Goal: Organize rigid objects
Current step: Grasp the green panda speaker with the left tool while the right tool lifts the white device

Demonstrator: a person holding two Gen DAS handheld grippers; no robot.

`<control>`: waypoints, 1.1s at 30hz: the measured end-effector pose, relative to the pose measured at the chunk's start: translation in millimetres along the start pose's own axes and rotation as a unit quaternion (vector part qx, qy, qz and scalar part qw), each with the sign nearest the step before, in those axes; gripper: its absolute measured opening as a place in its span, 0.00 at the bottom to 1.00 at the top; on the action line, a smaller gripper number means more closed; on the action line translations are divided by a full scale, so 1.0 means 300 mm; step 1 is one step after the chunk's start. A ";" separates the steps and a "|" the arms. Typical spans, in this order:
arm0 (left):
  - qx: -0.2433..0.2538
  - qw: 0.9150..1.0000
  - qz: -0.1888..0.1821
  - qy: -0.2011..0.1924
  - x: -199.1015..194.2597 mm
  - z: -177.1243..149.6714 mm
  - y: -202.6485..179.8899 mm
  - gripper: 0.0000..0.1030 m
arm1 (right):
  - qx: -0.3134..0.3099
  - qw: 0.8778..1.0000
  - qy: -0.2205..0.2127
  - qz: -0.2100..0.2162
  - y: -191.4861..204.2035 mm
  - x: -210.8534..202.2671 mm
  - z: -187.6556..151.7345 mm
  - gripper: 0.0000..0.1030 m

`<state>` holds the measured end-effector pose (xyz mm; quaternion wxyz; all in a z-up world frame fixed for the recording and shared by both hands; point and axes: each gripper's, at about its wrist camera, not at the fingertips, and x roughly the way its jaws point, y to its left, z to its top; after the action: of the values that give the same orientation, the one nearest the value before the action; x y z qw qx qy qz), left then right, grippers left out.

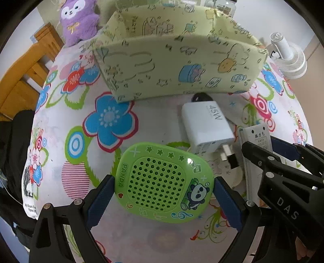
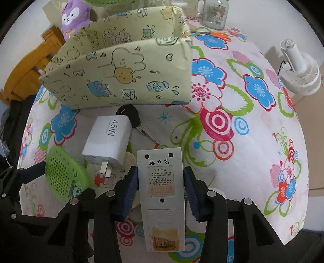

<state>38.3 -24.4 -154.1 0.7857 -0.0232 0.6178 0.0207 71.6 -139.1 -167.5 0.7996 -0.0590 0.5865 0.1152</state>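
Note:
A green panda speaker lies on the flowered tablecloth between the blue pads of my left gripper, which touch its two sides. A grey remote control, back side up, lies between the pads of my right gripper, which close on its sides. A white 45W charger lies between them, also in the right wrist view. A black-headed key lies behind it. A pale yellow patterned box, open on top, stands at the back; it also shows in the right wrist view.
A purple plush toy sits behind the box at the left. A glass jar and orange-handled scissors lie at the table's far side. A white fan stands off the right edge. A wooden chair stands at the left.

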 end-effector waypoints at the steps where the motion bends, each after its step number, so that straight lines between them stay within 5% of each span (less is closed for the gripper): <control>1: 0.002 1.000 0.000 -0.002 -0.009 0.004 -0.001 0.94 | 0.002 1.000 -0.002 0.000 0.000 -0.011 -0.001 0.46; 33: 0.029 0.995 0.015 -0.095 -0.310 0.064 -0.031 0.94 | 0.008 0.996 -0.089 0.008 -0.003 -0.340 0.076 0.45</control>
<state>35.5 -32.8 -59.0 0.8408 0.0111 0.5410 0.0164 63.9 -146.6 -63.6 0.8480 -0.0377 0.5146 0.1214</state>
